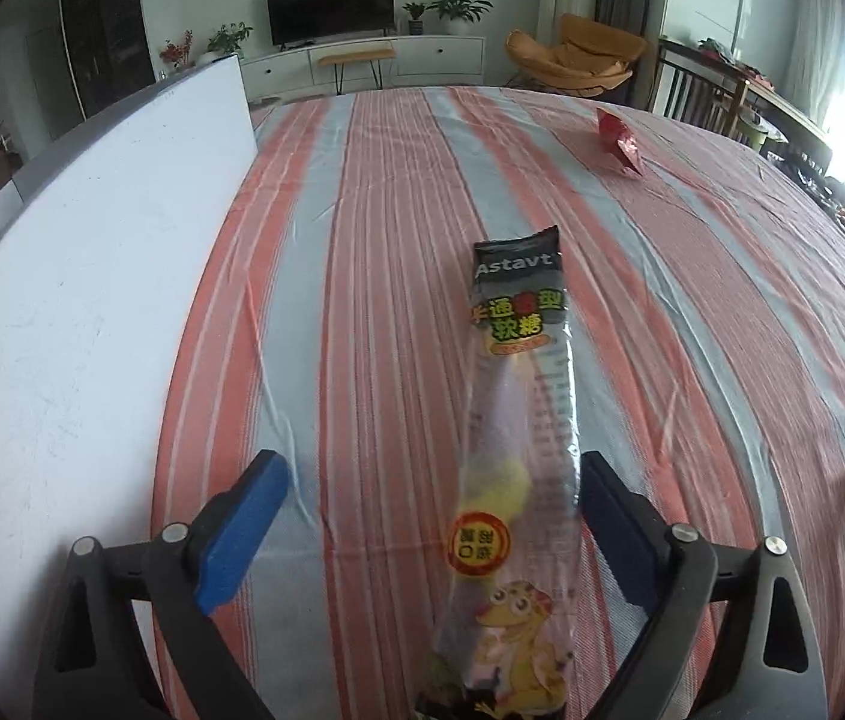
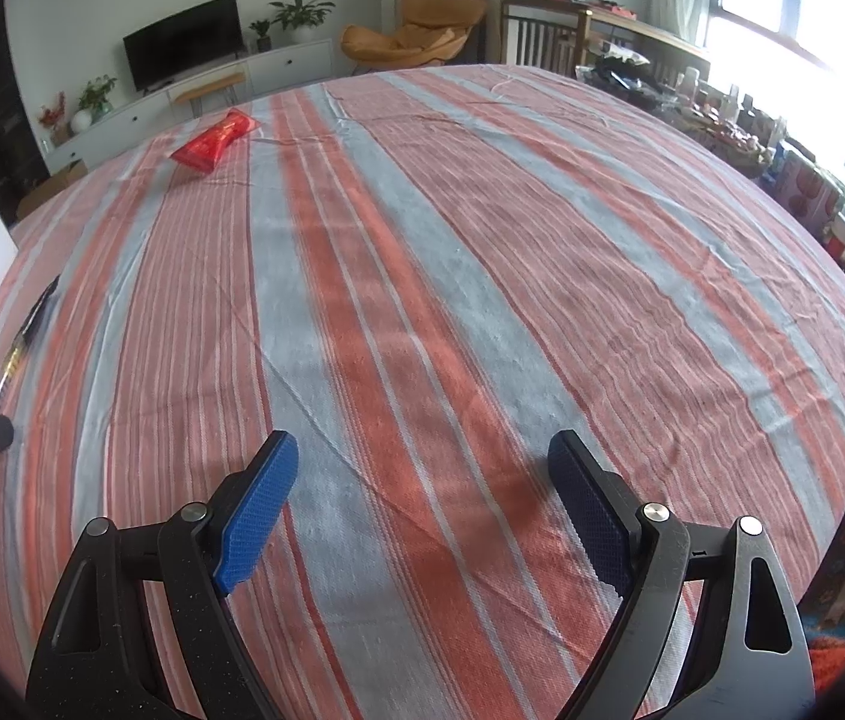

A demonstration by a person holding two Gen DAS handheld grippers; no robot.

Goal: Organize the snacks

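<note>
A: Left wrist view first. The left claw (image 1: 431, 516) stands wide apart, and the long gummy candy packet (image 1: 521, 438) lies between its blue pads, close to the right pad. No pad presses on it that I can see — it rests on the striped cloth of the desk (image 1: 362, 240), lengthwise away from the camera.

B: So a release, I'd judge. One snack set down near the white board (image 1: 92, 300) on the left edge.

A: Likely. A red snack packet (image 1: 619, 141) lies far off toward the back right, well apart from the candy.

B: And the right wrist view?

A: The right claw (image 2: 422, 510) is spread open too, with nothing between its pads, only bare cloth beneath. The same red snack packet (image 2: 215, 141) shows at the upper left there, and the candy packet is seen edge-on at the far left.

B: Next move, then?

A: My guess: one claw reaches across for the red packet and brings it beside the candy. The cloth between is free — nothing blocks the way, though the left claw must first back off without dragging the candy.
</note>
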